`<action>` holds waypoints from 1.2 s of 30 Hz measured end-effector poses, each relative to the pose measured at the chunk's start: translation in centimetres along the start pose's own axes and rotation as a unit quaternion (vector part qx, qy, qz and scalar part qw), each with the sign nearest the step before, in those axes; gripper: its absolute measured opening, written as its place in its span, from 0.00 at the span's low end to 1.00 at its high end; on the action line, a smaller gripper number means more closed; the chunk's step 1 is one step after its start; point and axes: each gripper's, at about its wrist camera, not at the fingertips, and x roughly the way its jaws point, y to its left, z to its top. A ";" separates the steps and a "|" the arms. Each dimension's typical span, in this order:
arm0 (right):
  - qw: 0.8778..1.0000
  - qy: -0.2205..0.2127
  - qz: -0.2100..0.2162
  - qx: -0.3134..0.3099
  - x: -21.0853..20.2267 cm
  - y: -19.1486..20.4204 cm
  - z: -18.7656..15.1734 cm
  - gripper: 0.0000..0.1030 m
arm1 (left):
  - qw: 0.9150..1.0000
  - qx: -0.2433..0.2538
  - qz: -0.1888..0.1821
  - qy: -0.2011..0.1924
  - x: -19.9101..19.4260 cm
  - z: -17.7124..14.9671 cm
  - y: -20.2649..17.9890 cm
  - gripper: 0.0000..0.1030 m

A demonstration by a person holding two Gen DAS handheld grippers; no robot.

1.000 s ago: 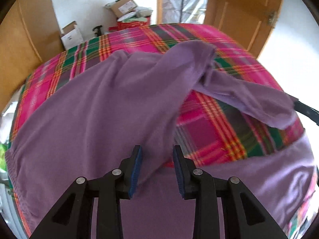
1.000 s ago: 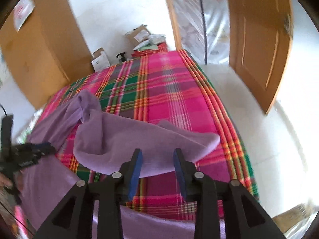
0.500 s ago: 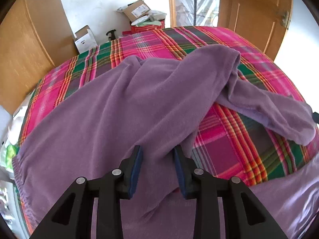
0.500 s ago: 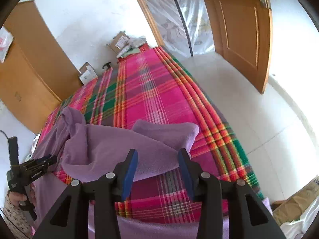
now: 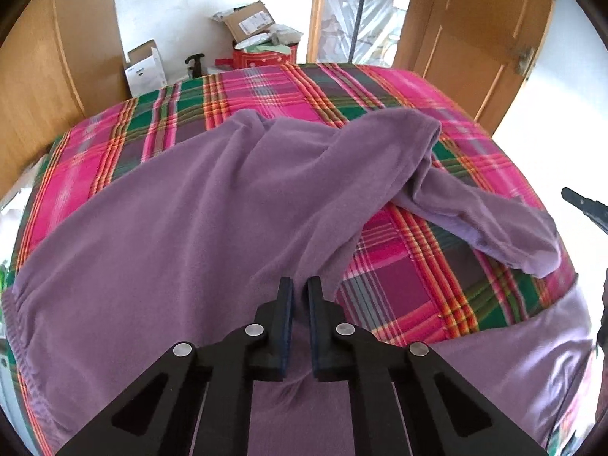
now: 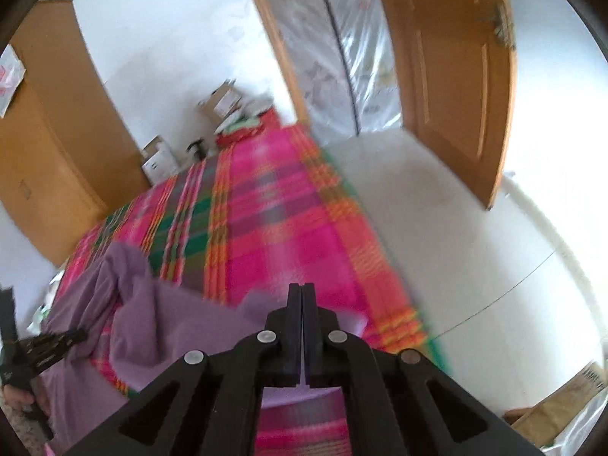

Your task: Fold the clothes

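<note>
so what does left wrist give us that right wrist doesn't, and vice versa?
Left wrist only: the purple garment's gathered band at the picture's left edge, its body spread over the plaid bedspread, and the left claw shut on a ridge of that fabric.

Right wrist only: the bare white floor beside the bed, the person's hand holding the left claw, and the right claw fully shut, nothing visibly between the pads.

Both: garment, bedspread, cardboard boxes, wooden door, plastic-sheeted doorway.

White walls (image 5: 182, 7), an open wooden door (image 6: 456, 76), cardboard boxes (image 5: 144, 66), pale floor (image 6: 456, 228).
</note>
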 end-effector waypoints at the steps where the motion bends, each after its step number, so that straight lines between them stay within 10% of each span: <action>1: 1.000 -0.004 -0.005 0.002 -0.2 -0.4 0.6 0.00 | 1.000 -0.002 -0.004 -0.001 -0.2 0.0 0.2 0.07; 5: 0.999 0.041 0.023 -0.002 0.5 -1.8 0.8 0.02 | 1.000 -0.015 -0.013 -0.003 -0.5 -0.2 0.8 0.07; 9: 0.997 0.075 0.017 0.014 1.7 -2.4 -1.3 0.38 | 1.000 -0.024 -0.017 -0.003 -0.4 -0.4 1.0 0.07; 19: 0.987 0.086 0.060 0.122 1.5 -4.2 -4.4 0.45 | 1.000 -0.010 0.016 -0.002 0.4 0.1 0.1 0.22; 25: 0.993 0.073 0.039 0.082 3.4 -2.2 -2.9 0.42 | 0.999 0.006 0.048 0.005 1.8 0.6 -1.1 0.28; 27: 0.994 0.078 0.041 0.067 4.1 -1.6 -2.6 0.05 | 0.999 0.004 0.048 0.005 2.1 0.8 -1.2 0.28; 36: 0.999 0.026 0.034 0.034 2.1 -1.5 0.3 0.03 | 0.999 -0.037 -0.011 0.003 1.3 0.6 0.7 0.10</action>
